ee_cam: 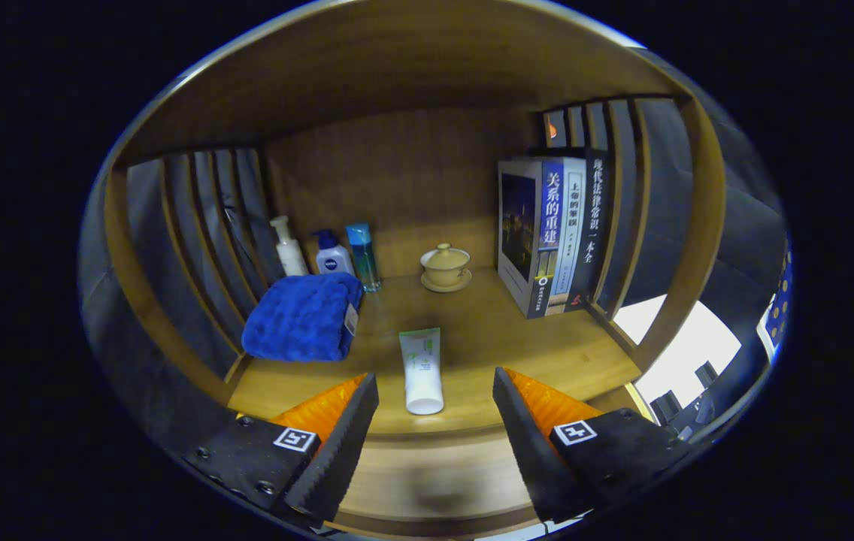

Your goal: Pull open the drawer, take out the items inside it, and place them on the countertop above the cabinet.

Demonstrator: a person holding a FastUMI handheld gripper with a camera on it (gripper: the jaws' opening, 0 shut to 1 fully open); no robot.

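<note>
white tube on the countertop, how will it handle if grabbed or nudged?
The tube lies flat between the open jaws of the gripper, so tipping is unlikely. Its round cap end may let it roll sideways. It looks like soft plastic, probably light and squashy.

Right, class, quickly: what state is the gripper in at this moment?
Gripper: open, holding nothing; the white tube lies on the countertop just ahead, between its fingers.

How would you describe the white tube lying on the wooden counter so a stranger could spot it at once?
Start at the wooden countertop under the shelf, with a blue folded towel at one side and upright books at the other. Near its front edge, just ahead of the open tool and between its fingers, lies the white tube. Unlike the bottles standing at the back, it lies flat and bears green markings.
</note>
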